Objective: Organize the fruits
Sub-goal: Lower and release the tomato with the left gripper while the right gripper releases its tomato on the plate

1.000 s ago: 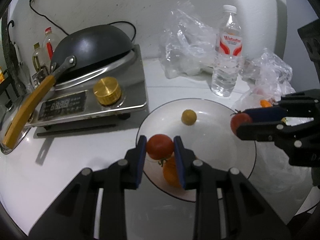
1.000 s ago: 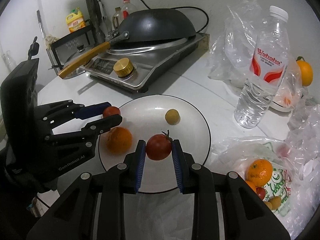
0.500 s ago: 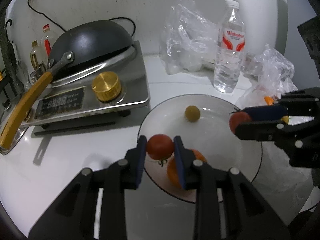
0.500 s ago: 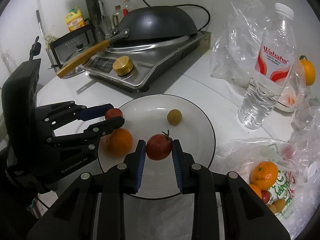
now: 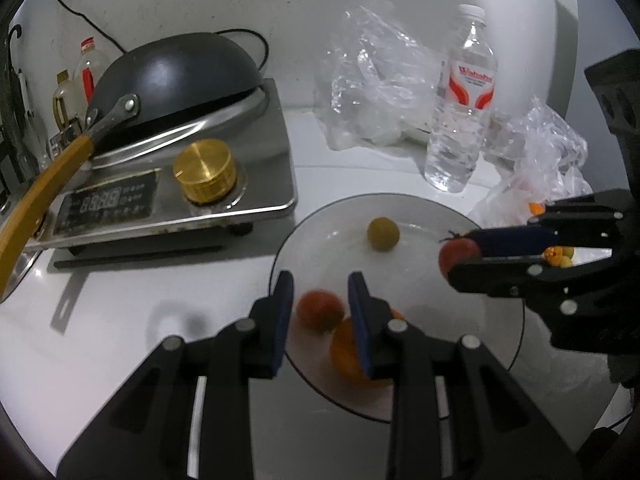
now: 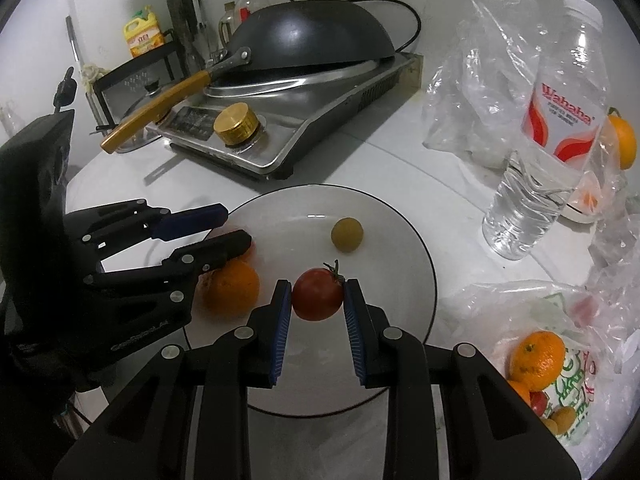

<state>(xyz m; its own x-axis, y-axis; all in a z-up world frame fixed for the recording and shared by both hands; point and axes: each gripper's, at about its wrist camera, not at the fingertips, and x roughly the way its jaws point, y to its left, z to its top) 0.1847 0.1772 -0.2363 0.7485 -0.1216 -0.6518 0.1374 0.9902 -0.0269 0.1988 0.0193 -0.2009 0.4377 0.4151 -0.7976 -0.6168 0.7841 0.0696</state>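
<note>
Over the white plate (image 6: 416,240), two grippers work from opposite sides. Left gripper (image 5: 320,304): jaws spread, released; a red tomato (image 5: 319,311) lies on the plate between the fingers, clear of both pads, at the plate's near-left edge. It is blurred in the left wrist view. An orange (image 6: 231,287) sits on the plate just beside that tomato, apparently touching it. Right gripper (image 6: 318,294): clenched on a second, stemmed tomato (image 6: 318,294), blue pads pressing both flanks, held over the plate's near side; whether it touches the plate cannot be told. A small yellow-green fruit (image 6: 347,233) rests alone toward the plate's far side. Right of the plate: plastic bag (image 6: 560,360) holding more oranges and small fruit. Beyond the plate's right rim: water bottle (image 6: 548,140), upright. Behind the plate to its left: induction cooker (image 6: 280,128) with inverted black wok (image 6: 308,40) on top.
</note>
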